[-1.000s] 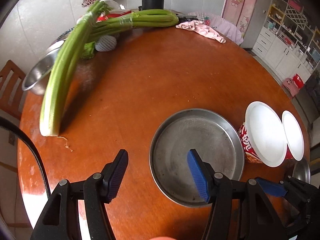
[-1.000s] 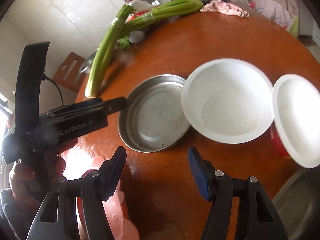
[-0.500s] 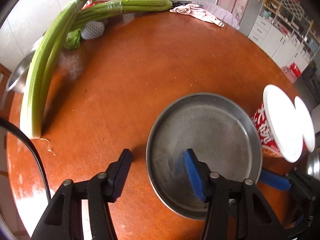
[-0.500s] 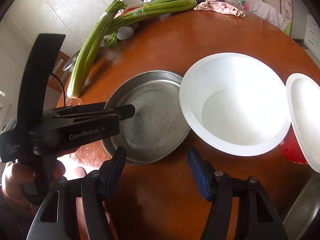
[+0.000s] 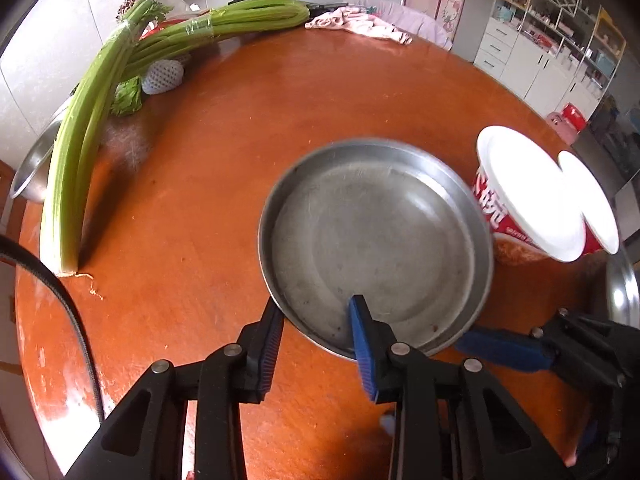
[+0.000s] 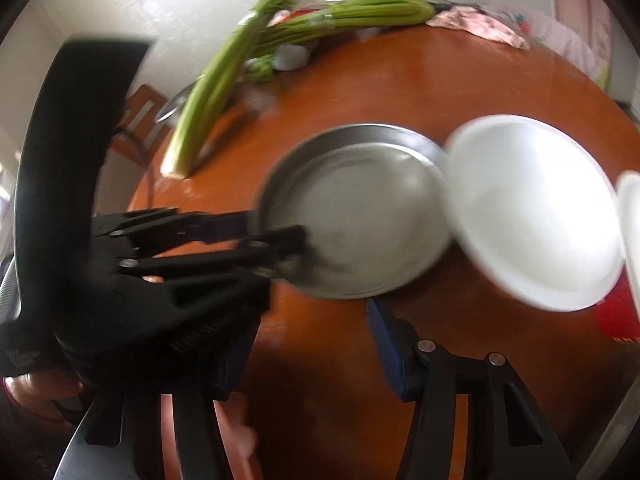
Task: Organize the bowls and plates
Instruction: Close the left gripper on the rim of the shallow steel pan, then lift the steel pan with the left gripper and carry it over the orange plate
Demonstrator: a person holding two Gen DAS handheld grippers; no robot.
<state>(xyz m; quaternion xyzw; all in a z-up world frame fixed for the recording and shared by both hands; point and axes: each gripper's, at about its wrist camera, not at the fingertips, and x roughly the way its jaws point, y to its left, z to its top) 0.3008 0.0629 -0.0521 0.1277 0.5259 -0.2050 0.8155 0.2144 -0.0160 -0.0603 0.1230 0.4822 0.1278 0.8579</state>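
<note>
A round steel plate (image 5: 376, 240) lies on the brown round table (image 5: 224, 152). My left gripper (image 5: 316, 336) is shut on its near-left rim, one pad outside and one inside. In the right wrist view the left gripper (image 6: 280, 236) holds that rim, and the plate (image 6: 360, 216) looks blurred and slightly tilted. Right of the plate stands a red paper bowl with a white inside (image 6: 532, 216), touching it. A second white bowl (image 5: 588, 200) sits beside the first. My right gripper (image 6: 310, 348) hovers over bare table in front of the plate, fingers apart with nothing between them.
Long celery bunches (image 5: 80, 160) curve along the table's far left, beside a foam-netted fruit (image 5: 162, 76). A steel bowl (image 5: 32, 172) sits at the left edge, a pink cloth (image 5: 360, 26) at the back. Another steel rim (image 5: 620, 288) shows at the right.
The left gripper sank toward the plate and its jaws closed onto the near rim. The plate now looks shifted and blurred. The right gripper drifted a little to the left.
</note>
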